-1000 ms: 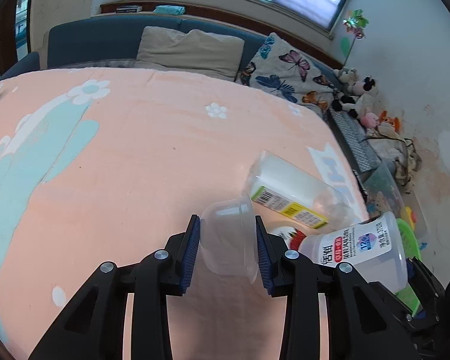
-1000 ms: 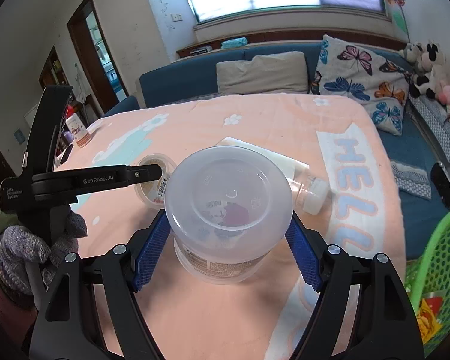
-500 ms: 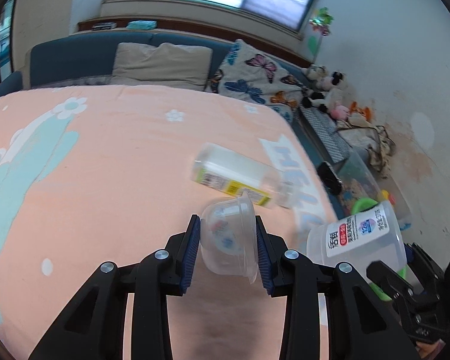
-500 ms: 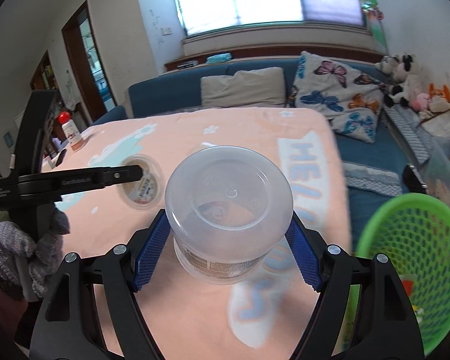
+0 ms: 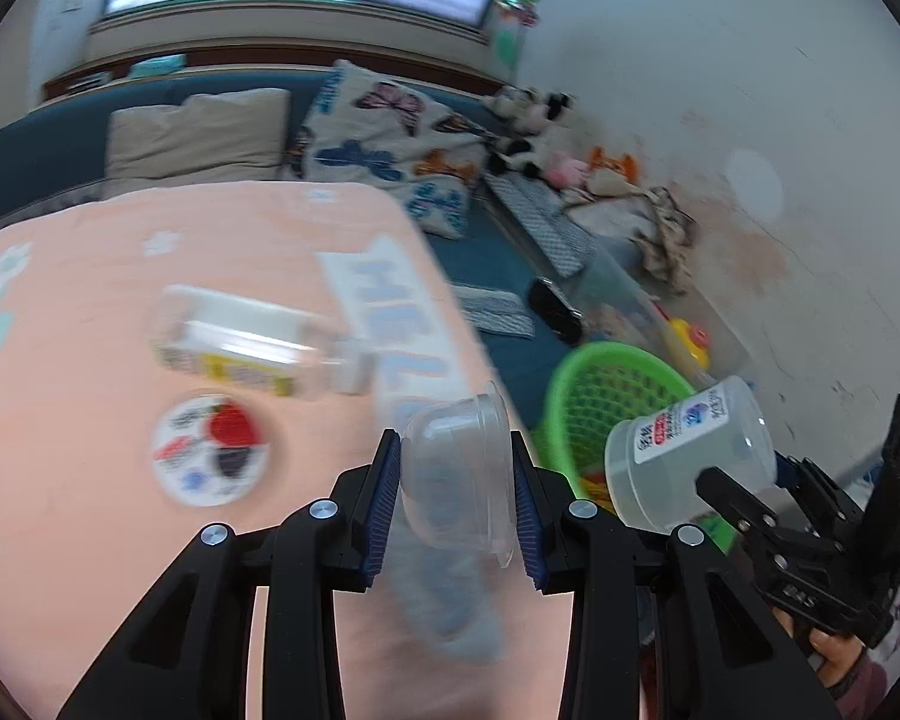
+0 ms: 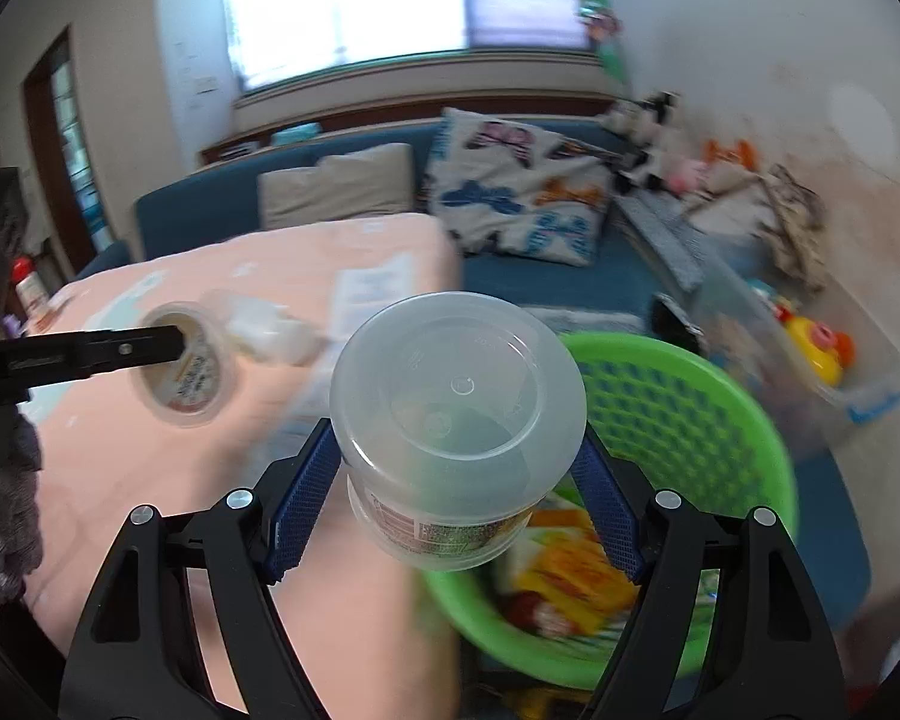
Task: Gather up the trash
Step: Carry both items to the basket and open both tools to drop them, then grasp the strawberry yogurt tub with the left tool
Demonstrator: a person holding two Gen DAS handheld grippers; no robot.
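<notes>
Peach tablecloth (image 5: 90, 540), sofa beyond, one green basket (image 6: 690, 420) at right holding wrappers seen only from the right wrist. Two containers gripped: left gripper (image 5: 456, 498) pinches a clear cup (image 5: 456, 474); right gripper (image 6: 453, 504) clamps a lidded tub (image 6: 456, 420) over the basket. On the cloth: one bottle (image 5: 240, 342), one foil lid (image 5: 210, 456); both grippers angled downward.

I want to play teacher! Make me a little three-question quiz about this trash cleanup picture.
1. True or false: the left gripper is empty.
2. The right gripper holds what? A) a spoon B) a clear lidded jar C) a sock
3. Fill in: the green ______ beside the table already has wrappers inside.

Key: 1. False, its fingers pinch a clear plastic cup. 2. B. 3. Basket.
</notes>
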